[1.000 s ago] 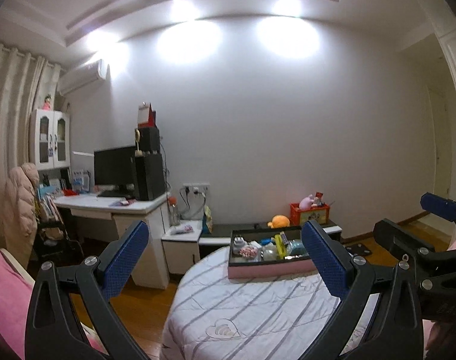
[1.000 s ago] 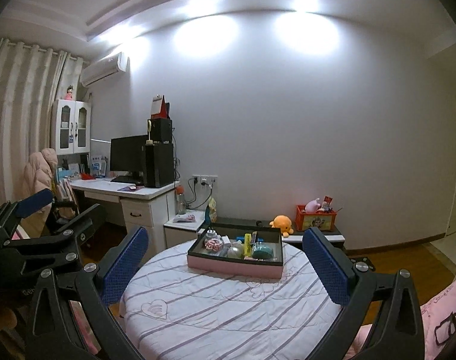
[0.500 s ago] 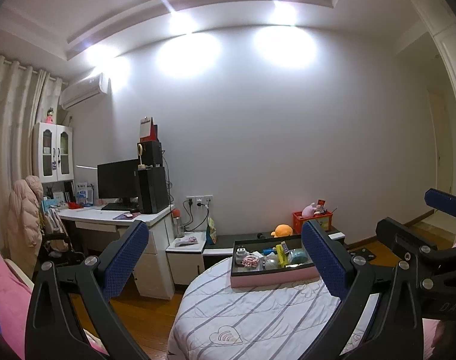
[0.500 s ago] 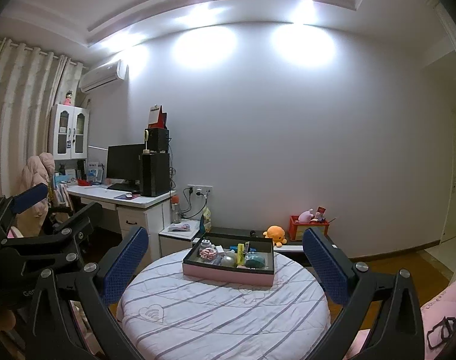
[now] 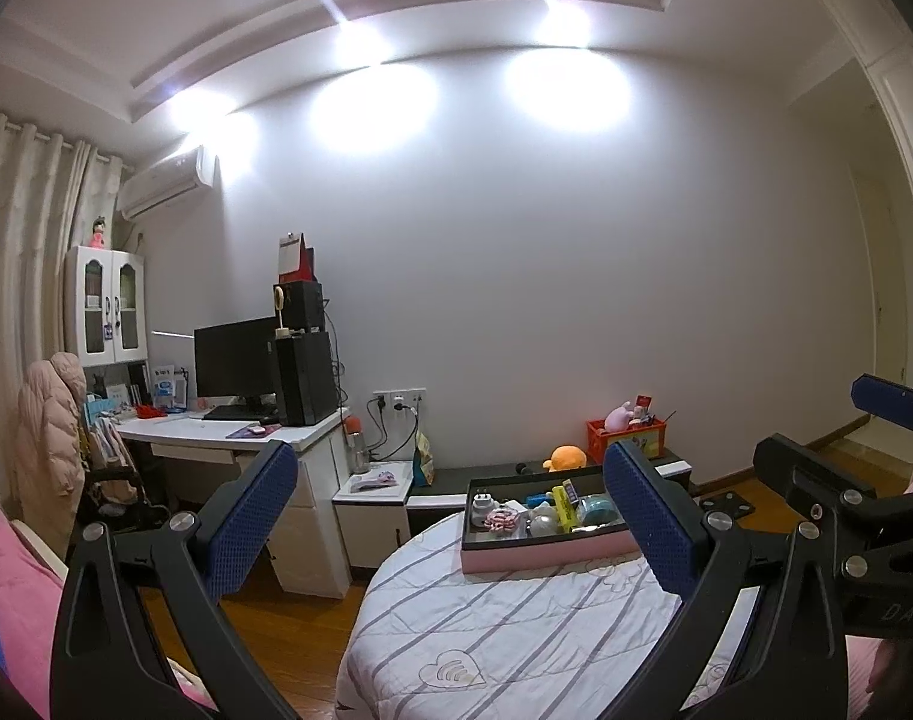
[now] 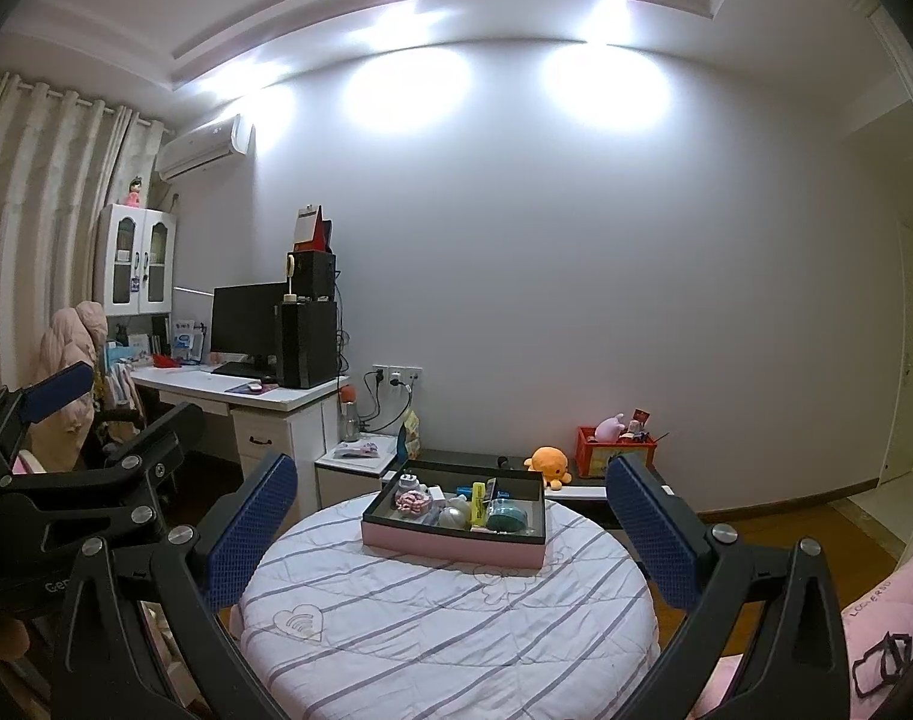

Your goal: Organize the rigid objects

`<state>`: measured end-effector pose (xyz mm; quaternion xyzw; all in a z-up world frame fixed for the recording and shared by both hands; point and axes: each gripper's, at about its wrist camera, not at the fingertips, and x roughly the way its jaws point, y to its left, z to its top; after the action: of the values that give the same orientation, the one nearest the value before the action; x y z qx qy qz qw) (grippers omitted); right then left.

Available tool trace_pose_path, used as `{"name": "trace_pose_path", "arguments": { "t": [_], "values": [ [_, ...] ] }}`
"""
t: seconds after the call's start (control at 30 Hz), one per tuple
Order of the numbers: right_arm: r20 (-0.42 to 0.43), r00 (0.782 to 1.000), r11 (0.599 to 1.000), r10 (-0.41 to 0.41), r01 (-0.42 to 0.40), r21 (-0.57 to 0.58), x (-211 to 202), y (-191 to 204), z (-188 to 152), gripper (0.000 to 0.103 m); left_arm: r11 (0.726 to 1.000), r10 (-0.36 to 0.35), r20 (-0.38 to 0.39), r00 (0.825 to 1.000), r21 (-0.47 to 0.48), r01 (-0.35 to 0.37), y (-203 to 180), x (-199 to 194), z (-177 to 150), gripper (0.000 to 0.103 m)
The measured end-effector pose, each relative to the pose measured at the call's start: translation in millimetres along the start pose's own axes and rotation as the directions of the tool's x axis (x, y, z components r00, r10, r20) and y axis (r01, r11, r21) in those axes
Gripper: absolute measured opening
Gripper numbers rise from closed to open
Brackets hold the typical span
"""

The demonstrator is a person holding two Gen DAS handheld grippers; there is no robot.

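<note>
A pink box with a black inside (image 5: pixel 540 552) (image 6: pixel 450 543) stands at the far side of a round table with a striped white cloth (image 5: pixel 516 630) (image 6: pixel 444 618). It holds several small items: a white plug (image 5: pixel 482 502), a yellow object (image 6: pixel 477 504), a teal round thing (image 6: pixel 506 517), a clear ball (image 6: pixel 452 517). My left gripper (image 5: pixel 450 528) is open and empty, well short of the box. My right gripper (image 6: pixel 450 534) is open and empty too, facing the table. Each gripper shows at the edge of the other's view.
A white desk (image 6: pixel 264 396) with a monitor and black speakers stands left of the table, a low nightstand (image 6: pixel 354 462) beside it. Behind the table a dark low bench (image 6: pixel 576 480) carries an orange plush and a red box. Pink bedding (image 5: pixel 12 600) lies at the left and right.
Both cameras have tilted upward and drawn back a little, so the table and box sit lower in view. Both grippers stay open and empty.
</note>
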<state>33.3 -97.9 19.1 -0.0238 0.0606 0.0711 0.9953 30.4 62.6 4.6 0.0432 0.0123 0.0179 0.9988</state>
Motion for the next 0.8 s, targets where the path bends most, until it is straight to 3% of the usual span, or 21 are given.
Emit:
{"name": "trace_pose_path", "arguments": {
  "t": [0.8],
  "values": [
    [-0.004, 1.000, 1.000, -0.011, 0.011, -0.007, 0.3, 3.4, -1.6, 0.103, 1.000, 0.005, 0.023, 1.000, 0.012, -0.006, 3.6, -7.0, -4.3, 0.103]
  ]
}}
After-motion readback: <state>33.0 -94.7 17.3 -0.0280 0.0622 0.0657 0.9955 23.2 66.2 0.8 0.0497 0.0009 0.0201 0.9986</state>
